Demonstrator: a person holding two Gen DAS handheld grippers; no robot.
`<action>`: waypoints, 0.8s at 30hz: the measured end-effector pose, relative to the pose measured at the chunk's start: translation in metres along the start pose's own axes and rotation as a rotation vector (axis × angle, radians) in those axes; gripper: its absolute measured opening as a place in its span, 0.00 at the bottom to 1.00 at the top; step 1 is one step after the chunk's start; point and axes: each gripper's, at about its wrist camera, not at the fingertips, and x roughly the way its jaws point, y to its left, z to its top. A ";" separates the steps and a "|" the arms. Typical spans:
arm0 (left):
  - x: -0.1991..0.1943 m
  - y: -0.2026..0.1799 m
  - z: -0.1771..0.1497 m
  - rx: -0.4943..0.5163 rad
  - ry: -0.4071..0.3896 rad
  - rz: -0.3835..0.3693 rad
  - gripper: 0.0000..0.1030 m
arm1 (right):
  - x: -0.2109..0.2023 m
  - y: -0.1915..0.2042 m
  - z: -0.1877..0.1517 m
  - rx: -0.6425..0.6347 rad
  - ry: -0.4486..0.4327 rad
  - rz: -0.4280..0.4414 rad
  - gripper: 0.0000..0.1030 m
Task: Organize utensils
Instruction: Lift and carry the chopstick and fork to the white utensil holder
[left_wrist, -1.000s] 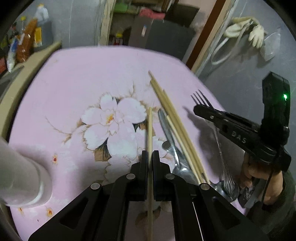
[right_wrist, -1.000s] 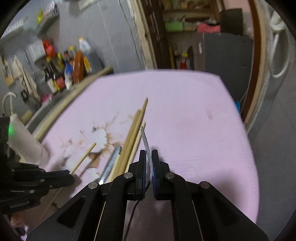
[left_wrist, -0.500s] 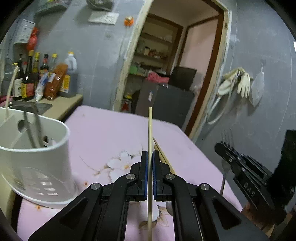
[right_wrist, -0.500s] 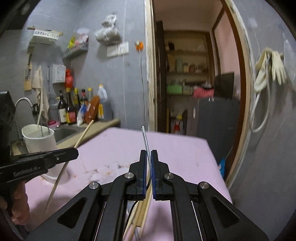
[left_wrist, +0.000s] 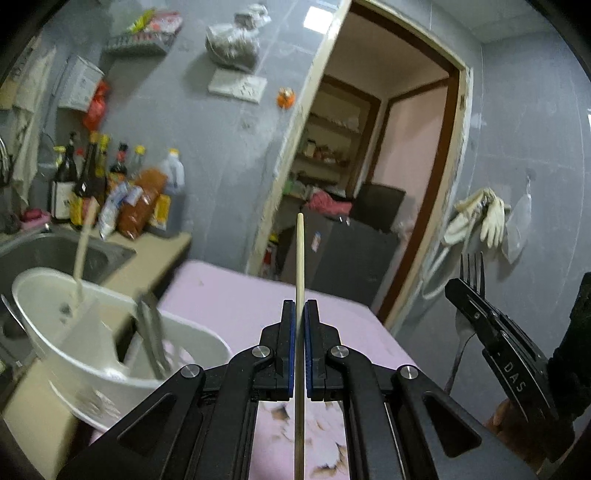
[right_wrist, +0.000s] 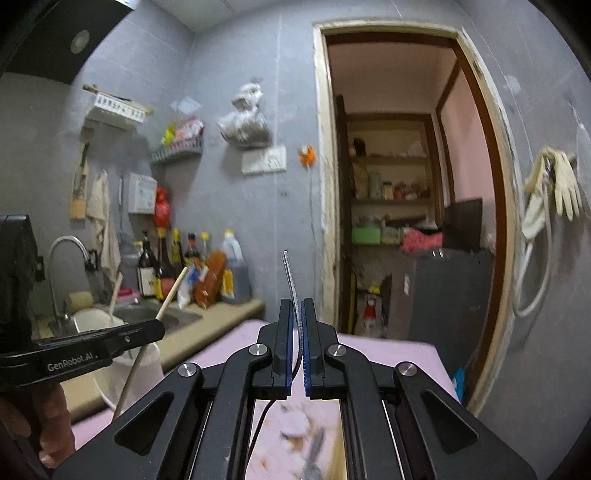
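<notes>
Claws grip upright, left claw (left_wrist: 300, 314) a pale wooden chopstick (left_wrist: 300, 258), right claw (right_wrist: 294, 314) a steel fork (right_wrist: 290, 277), likely bound for the white plastic holder (left_wrist: 110, 332) at lower left.

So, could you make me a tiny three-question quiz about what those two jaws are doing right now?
1. True or false: the left gripper is clamped on a wooden chopstick.
2. What does the right gripper hold? A) spoon B) fork C) knife
3. Fill in: the white utensil holder sits at the edge of the table with the ____ cloth.

Key: 1 true; 2 B, its tines point up; 3 pink.
</notes>
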 end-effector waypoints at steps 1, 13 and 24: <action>-0.003 0.003 0.006 -0.001 -0.014 0.004 0.02 | 0.002 0.006 0.005 -0.002 -0.014 0.010 0.02; -0.042 0.085 0.070 -0.058 -0.175 0.160 0.02 | 0.054 0.066 0.061 0.049 -0.130 0.139 0.02; -0.039 0.147 0.070 -0.112 -0.302 0.349 0.02 | 0.099 0.112 0.038 -0.013 -0.140 0.116 0.02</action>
